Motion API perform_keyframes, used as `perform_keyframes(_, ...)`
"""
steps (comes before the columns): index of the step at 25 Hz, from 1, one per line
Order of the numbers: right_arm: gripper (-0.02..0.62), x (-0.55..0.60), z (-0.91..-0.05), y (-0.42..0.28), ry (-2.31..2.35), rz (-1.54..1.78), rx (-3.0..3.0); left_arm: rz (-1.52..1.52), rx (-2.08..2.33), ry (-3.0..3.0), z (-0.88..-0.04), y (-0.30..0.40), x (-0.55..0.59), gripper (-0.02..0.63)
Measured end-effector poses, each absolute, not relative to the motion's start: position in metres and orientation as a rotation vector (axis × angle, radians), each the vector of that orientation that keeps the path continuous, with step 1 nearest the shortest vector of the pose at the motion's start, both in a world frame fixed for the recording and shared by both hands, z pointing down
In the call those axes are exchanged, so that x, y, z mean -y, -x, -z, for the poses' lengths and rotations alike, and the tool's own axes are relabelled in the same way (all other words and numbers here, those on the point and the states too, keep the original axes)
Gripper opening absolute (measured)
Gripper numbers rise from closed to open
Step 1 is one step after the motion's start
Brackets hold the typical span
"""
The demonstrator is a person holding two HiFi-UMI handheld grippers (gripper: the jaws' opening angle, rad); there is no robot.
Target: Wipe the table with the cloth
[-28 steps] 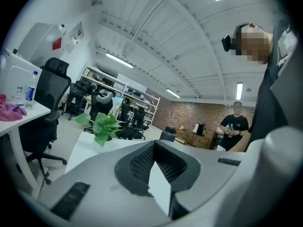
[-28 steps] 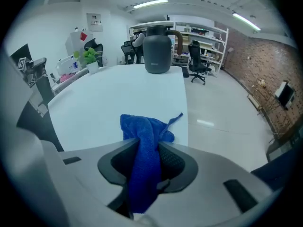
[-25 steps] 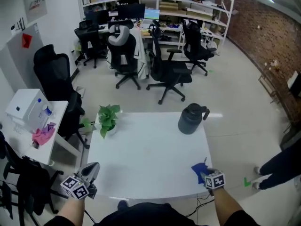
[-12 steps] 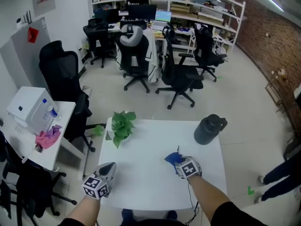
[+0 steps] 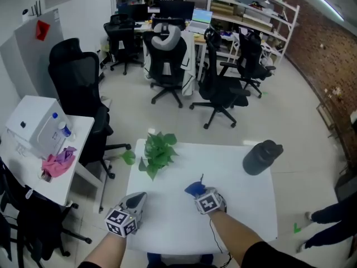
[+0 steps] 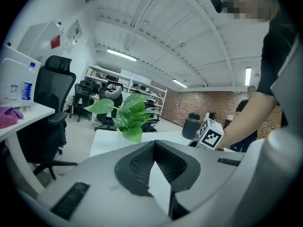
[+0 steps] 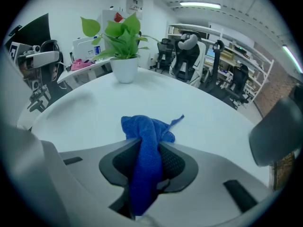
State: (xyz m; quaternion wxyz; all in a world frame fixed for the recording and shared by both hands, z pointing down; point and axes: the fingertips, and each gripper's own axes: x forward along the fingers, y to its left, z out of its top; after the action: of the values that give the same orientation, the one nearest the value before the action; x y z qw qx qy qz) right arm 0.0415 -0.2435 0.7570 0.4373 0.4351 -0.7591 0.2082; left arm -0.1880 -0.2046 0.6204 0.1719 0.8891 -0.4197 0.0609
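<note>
A crumpled blue cloth (image 5: 194, 188) lies on the white table (image 5: 245, 205) near its middle front, with my right gripper (image 5: 202, 195) shut on it. In the right gripper view the cloth (image 7: 147, 129) runs up between the pads and bunches on the tabletop beyond the tips of the right gripper (image 7: 149, 143). Its jaws have just been closing, with the cloth between them. My left gripper (image 5: 138, 197) hovers over the table's front left corner. In its own view the left gripper (image 6: 152, 144) has its tips together and holds nothing.
A potted green plant (image 5: 158, 152) stands at the table's back left and a dark jug (image 5: 261, 157) at its back right. A white side table (image 5: 33, 166) with a box, a bottle and a pink rag stands to the left. Office chairs (image 5: 220, 91) stand beyond.
My right gripper has dragged the blue cloth from the table's front right corner leftwards to the middle. My left gripper has shifted a little to the right over the front left corner.
</note>
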Motion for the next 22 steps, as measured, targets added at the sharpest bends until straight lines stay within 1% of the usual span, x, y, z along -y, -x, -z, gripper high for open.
perform_keyframes(7, 0.083, 0.251, -0.757, 0.047, -0.977, -0.454, 1.962, -0.177, 1.214, -2.517, -0.625, 0.214, 0.209, -0.002)
perform_keyframes(11, 0.084, 0.251, -0.756, 0.064, -0.913, -0.444, 1.996, -0.189, 1.229, -2.505, -0.628, 0.217, 0.210, -0.002)
perform_keyframes(14, 0.086, 0.252, -0.744, 0.039, -0.963, -0.451, 2.023, -0.187, 1.222, -2.508, -0.628, 0.207, 0.211, -0.002)
perform_keyframes(17, 0.086, 0.252, -0.734, -0.010, -1.046, -0.478, 1.992, -0.177, 1.207, -2.516, -0.626, 0.194, 0.215, -0.002)
perform_keyframes(20, 0.086, 0.245, -0.741, -0.060, -1.084, -0.480, 1.902, -0.184, 1.183, -2.529, -0.627, 0.180, 0.215, -0.002)
perform_keyframes(22, 0.086, 0.240, -0.752, -0.079, -1.085, -0.488, 1.853, -0.186, 1.172, -2.535, -0.628, 0.174, 0.212, -0.002)
